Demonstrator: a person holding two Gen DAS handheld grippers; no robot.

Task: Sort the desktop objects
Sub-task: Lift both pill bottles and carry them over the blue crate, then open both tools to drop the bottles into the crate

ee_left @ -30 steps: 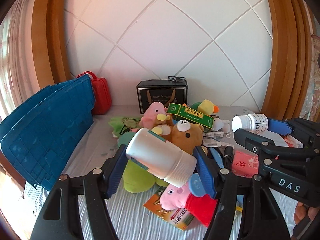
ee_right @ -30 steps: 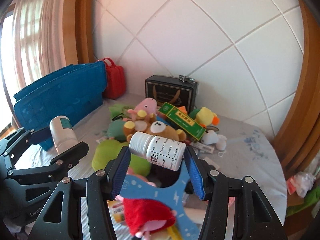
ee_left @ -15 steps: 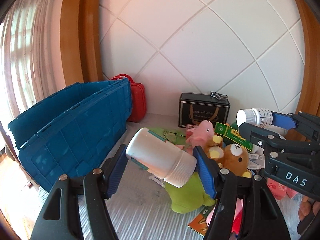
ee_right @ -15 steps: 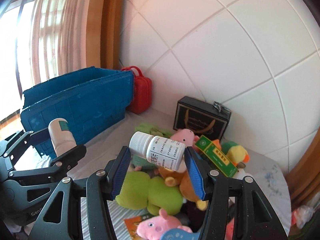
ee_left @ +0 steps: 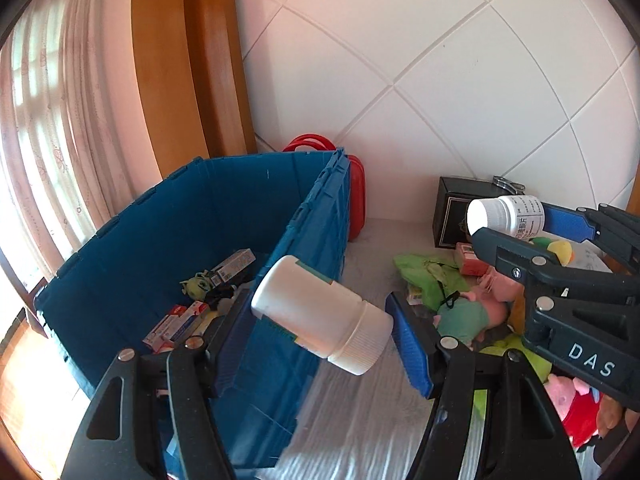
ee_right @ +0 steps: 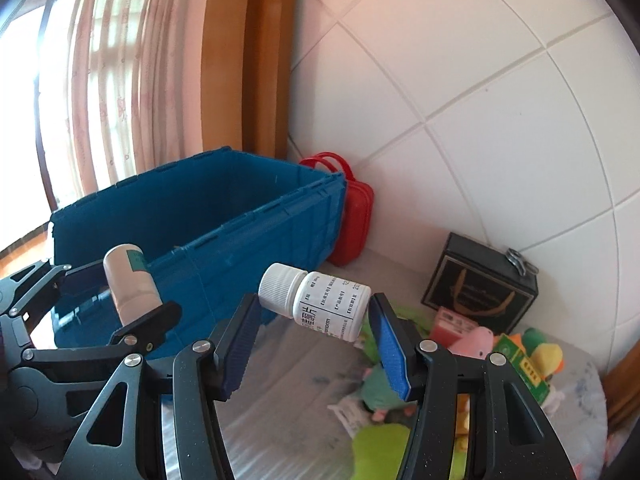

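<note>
A white tiled wall and a wooden frame stand behind the worktop [ee_left: 360, 420], which is covered with a grey striped cloth. On the left side sits a big blue crate [ee_left: 320, 216], open at the top; inside it lie small boxes and a green toy. A red case [ee_right: 356, 220] stands touching the far corner of the crate, against the wall. Far on the right is a black box [ee_right: 480, 292], and near it a heap of plush toys [ee_left: 472, 304].

The left gripper [ee_left: 320, 328] has its fingers clamped on a plain white bottle [ee_left: 320, 312]. The bottle lies across the fingers, its long axis nearly level, the ribbed cap pointing right and a little down. It hangs above the right wall of the crate.

The right gripper [ee_right: 314, 342] has its fingers clamped on a labelled white bottle [ee_right: 320, 300]. This bottle also lies across, with the cap pointing left and slightly up. It is above the cloth, just right of the crate.
</note>
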